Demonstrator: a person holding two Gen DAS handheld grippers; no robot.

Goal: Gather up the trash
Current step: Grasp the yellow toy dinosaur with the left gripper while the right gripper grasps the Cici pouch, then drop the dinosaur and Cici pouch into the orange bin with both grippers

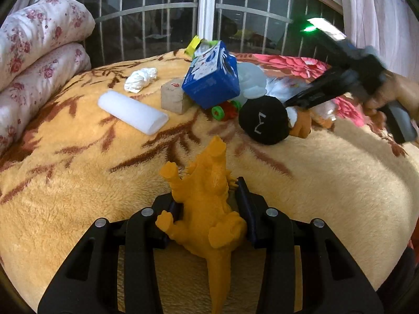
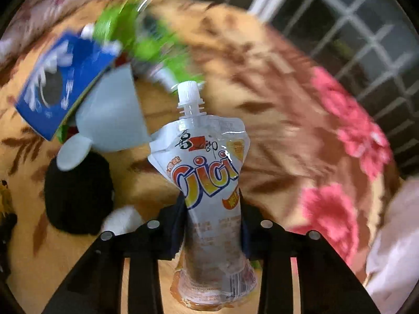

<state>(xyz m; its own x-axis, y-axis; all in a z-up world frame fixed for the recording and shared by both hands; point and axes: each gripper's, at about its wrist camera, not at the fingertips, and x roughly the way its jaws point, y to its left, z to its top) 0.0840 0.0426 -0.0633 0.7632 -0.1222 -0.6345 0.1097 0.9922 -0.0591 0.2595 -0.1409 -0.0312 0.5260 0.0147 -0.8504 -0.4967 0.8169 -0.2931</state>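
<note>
Barred windows (image 1: 162, 7) back a bed (image 1: 78, 172) under a tan leaf-patterned blanket, rolled floral bedding (image 1: 39, 52) at far left. Left gripper (image 1: 207, 209): jaws clamped on an orange dinosaur (image 1: 207, 183), near centre. Right gripper (image 2: 212, 225): jaws clamped on a drink pouch (image 2: 209, 172), cap pointing away, held above the blanket; surroundings blurred. Loose on the bed beyond: foam cylinder (image 1: 132, 111), knotted white rag (image 1: 140, 79), tan block (image 1: 174, 99), blue carton (image 1: 212, 78) leaning on a pale plush (image 1: 251, 82), black plush (image 1: 264, 120) just right of centre. Person's hand (image 1: 390, 91) grips the right tool at far right.
</note>
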